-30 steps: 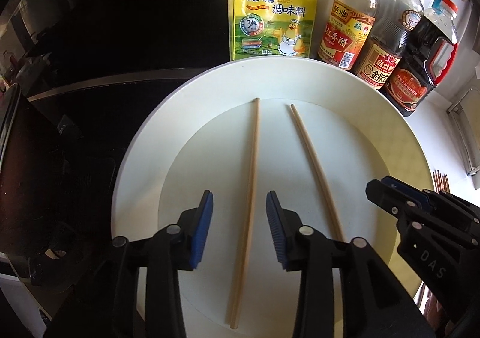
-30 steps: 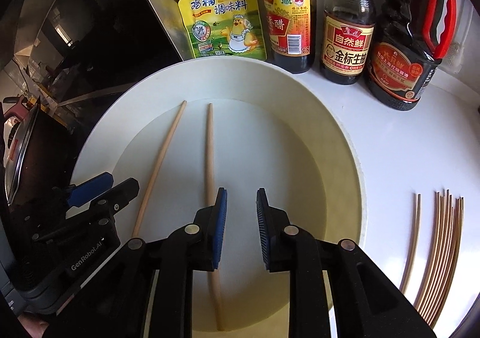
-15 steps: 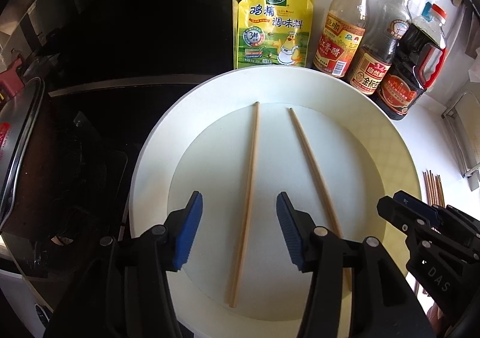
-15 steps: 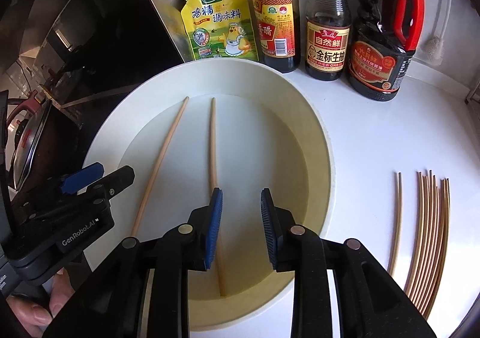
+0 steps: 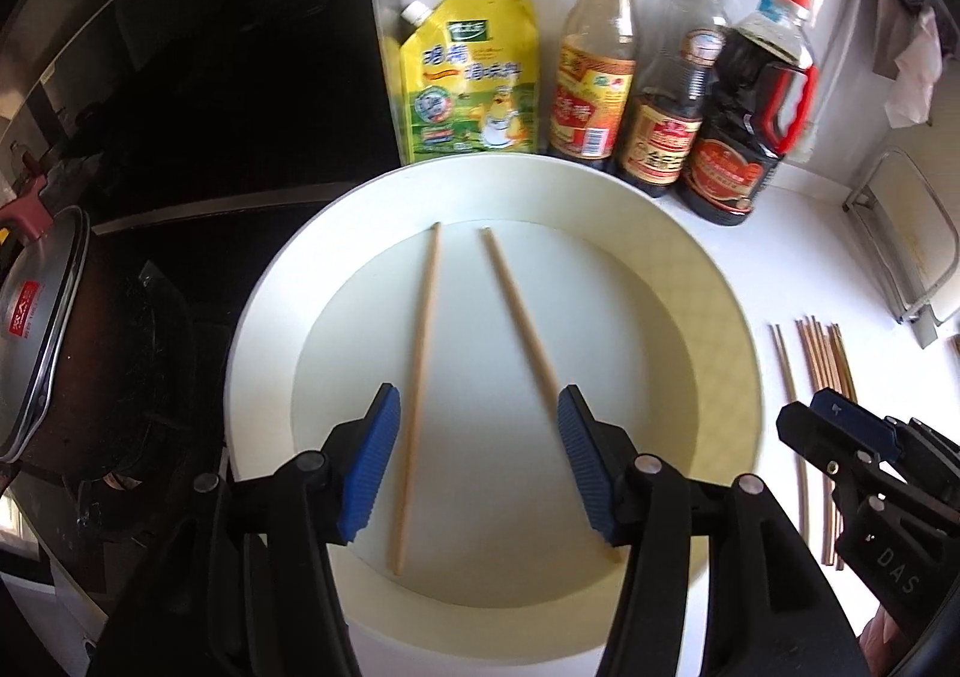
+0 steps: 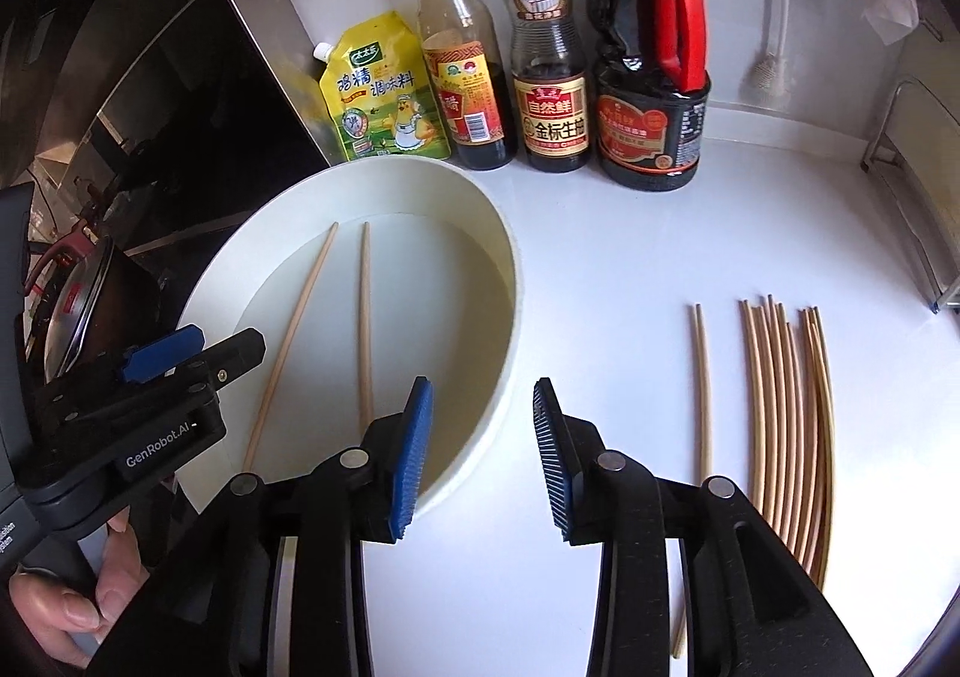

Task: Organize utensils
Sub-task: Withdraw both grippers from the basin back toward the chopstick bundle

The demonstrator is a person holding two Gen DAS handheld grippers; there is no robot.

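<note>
Two wooden chopsticks (image 5: 420, 371) (image 5: 519, 317) lie loose inside a large white plate (image 5: 729, 317). My left gripper (image 5: 477, 464) hovers open and empty above the plate's near part, its jaws wide apart around their near ends. My right gripper (image 6: 480, 458) is open and empty over the plate's right rim (image 6: 510, 317), with the counter beside it. The two chopsticks (image 6: 294, 329) (image 6: 364, 317) also show in the right wrist view. A bundle of several chopsticks (image 6: 786, 413) and one single chopstick (image 6: 702, 383) lie on the white counter to the right.
A yellow seasoning pouch (image 5: 474, 77), two tall sauce bottles (image 5: 594, 65) (image 5: 672, 89) and a dark jug with a red handle (image 5: 750, 119) stand behind the plate. A black stove with a lidded pot (image 5: 42, 329) lies to the left. A metal rack (image 6: 924, 185) stands far right.
Both grippers have pulled back and up from the plate and opened wider. The right gripper has shifted right, so the chopstick bundle on the counter shows more fully.
</note>
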